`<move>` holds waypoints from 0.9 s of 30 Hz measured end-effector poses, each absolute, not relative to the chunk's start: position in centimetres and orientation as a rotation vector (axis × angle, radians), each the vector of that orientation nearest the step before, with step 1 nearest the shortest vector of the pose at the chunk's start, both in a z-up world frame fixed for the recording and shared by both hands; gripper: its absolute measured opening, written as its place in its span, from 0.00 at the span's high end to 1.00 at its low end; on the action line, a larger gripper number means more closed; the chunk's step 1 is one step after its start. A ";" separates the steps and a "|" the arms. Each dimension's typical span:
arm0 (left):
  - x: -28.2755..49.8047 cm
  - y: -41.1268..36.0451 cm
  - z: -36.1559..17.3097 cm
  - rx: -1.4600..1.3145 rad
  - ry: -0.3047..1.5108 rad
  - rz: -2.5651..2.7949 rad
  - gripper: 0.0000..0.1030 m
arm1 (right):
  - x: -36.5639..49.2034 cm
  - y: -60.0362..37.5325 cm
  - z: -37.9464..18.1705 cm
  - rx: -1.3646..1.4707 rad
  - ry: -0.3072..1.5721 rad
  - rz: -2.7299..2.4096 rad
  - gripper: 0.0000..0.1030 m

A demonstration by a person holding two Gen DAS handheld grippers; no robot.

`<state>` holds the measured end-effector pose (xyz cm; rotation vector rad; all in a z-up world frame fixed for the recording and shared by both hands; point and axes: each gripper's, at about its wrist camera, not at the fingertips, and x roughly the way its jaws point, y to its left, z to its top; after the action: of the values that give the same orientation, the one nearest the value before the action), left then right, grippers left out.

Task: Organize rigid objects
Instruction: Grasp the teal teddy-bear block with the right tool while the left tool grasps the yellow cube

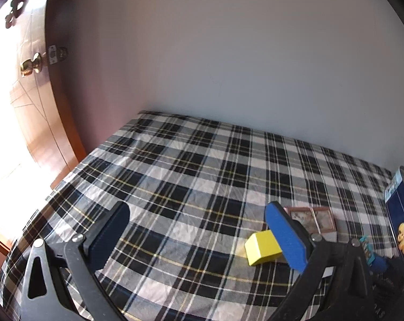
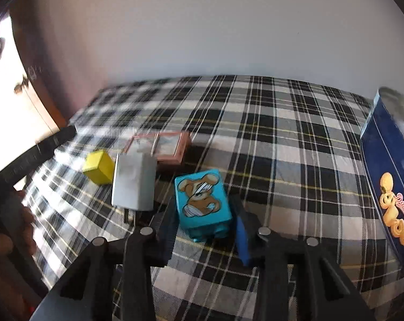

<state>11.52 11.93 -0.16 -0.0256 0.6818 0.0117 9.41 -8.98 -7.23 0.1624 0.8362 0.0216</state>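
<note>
Right gripper (image 2: 206, 230) is clenched on a teal box (image 2: 203, 204), its two black fingers pressing the box's left and right sides near its lower edge. The box's top face carries a picture of a brown teddy bear wrapped in white bandages; no writing on it can be read. Whether the box rests on the plaid cloth (image 2: 282, 139) or is lifted off it cannot be told.

Just left of the teal box lies a white charger (image 2: 133, 182), prongs pointing toward the camera. A yellow block (image 2: 99, 169) sits just beside the charger's left edge, and a pink frame (image 2: 164, 147) lies flat behind both, close to the charger's far end. At the right edge stands a tall navy tin (image 2: 389, 182) printed with golden cookies and slanted script that looks like "Danisa", though blur makes the letters uncertain. Something red and yellow shows inside the tin's open top, too cropped to identify.

Left gripper (image 1: 204, 235) hangs released, its blue-padded fingers wide apart over bare cloth (image 1: 188, 165), holding nothing. In the left wrist view the yellow block (image 1: 263, 247) lies near the right finger and is partly hidden by it, with the pink frame (image 1: 315, 218) beyond. The navy tin (image 1: 401, 224) stands at the far right. A wooden door (image 1: 34, 101) with a brass knob is at the left, against a plain wall.
</note>
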 end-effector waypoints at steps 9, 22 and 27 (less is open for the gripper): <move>12.0 9.2 -1.5 0.067 0.744 -0.023 0.04 | 10.9 -7.9 -7.4 0.108 0.850 -0.002 0.61; 12.2 8.5 -2.0 -0.018 0.840 -0.190 0.18 | 10.9 -7.9 -7.2 0.077 0.831 -0.001 0.67; 12.7 8.3 -2.6 0.020 0.863 -0.170 0.18 | 10.6 -7.9 -7.3 0.090 0.832 0.019 0.67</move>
<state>12.68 8.28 -2.62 0.0196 0.8633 -0.1705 10.64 -7.88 -7.28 0.0901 0.8321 0.0192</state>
